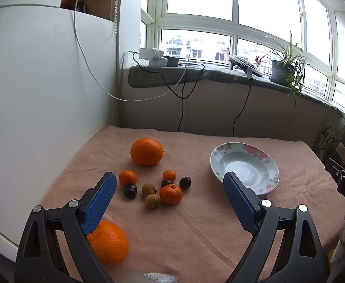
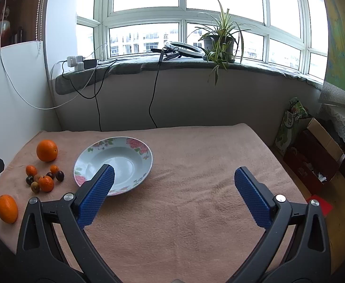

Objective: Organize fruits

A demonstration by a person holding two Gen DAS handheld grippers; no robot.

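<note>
1. Left wrist view: the left tool (image 1: 170,184) hangs above the surface (image 1: 196,231), fingers wide apart with nothing between them; the right tool (image 2: 173,176) likewise stands spread and empty.
2. Location: a cluster of small fruit, including a mandarin (image 1: 171,193), a dark plum (image 1: 185,182) and a brownish fruit (image 1: 152,200), lies ahead between the left tool's fingers; one large orange (image 1: 146,151) sits beyond it; a second orange (image 1: 108,241) lies just beside the left finger, partly hidden.
3. The floral dish (image 2: 115,162) is empty, just ahead of the right tool's left finger.
4. Handling, judged: the oranges look firm and heavy, liable to roll, so grip across the widest part; the plums look soft and smooth, needing light pressure; the dish appears breakable.
</note>
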